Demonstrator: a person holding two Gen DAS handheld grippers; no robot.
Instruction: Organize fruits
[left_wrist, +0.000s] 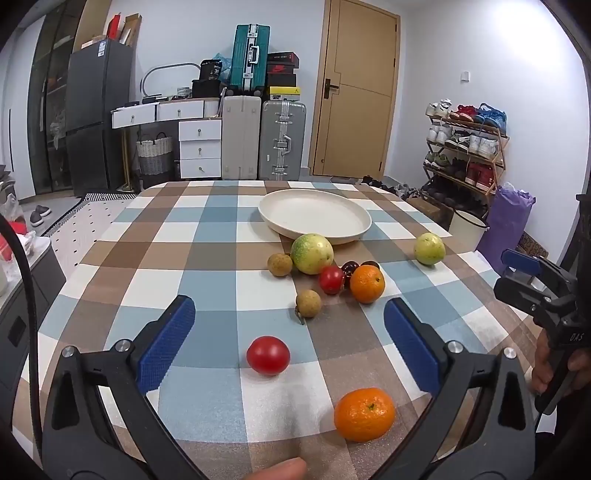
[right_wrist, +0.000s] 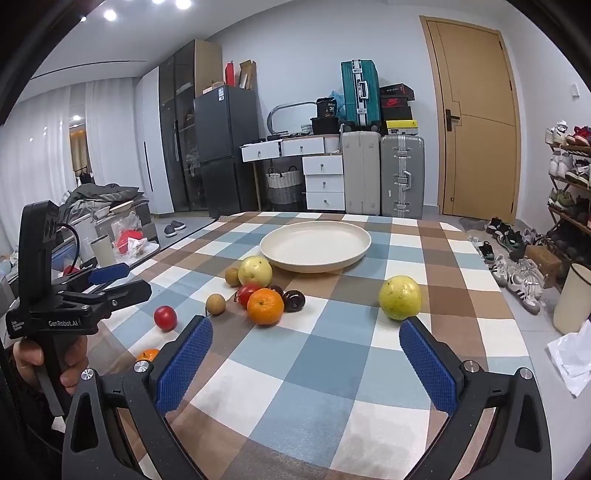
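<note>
Left wrist view: your left tongs (left_wrist: 288, 332) and right tongs (right_wrist: 306, 354) gape, empty. Bench (left_wrist: 207, 258) count: two tomatoes (left_wrist: 268, 355), two oranges (left_wrist: 364, 414), two guavas (left_wrist: 312, 253), two longans (left_wrist: 308, 303), one plate (left_wrist: 314, 216) at 12 o'clock.

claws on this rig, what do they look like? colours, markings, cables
Both alike: left claw and right claw have black frames, silver pivot screws, blue textured pads. White "GenRobot.AI" lettering on the left one's side; black cable at its left. Bare hands, no sleeves visible.
</note>
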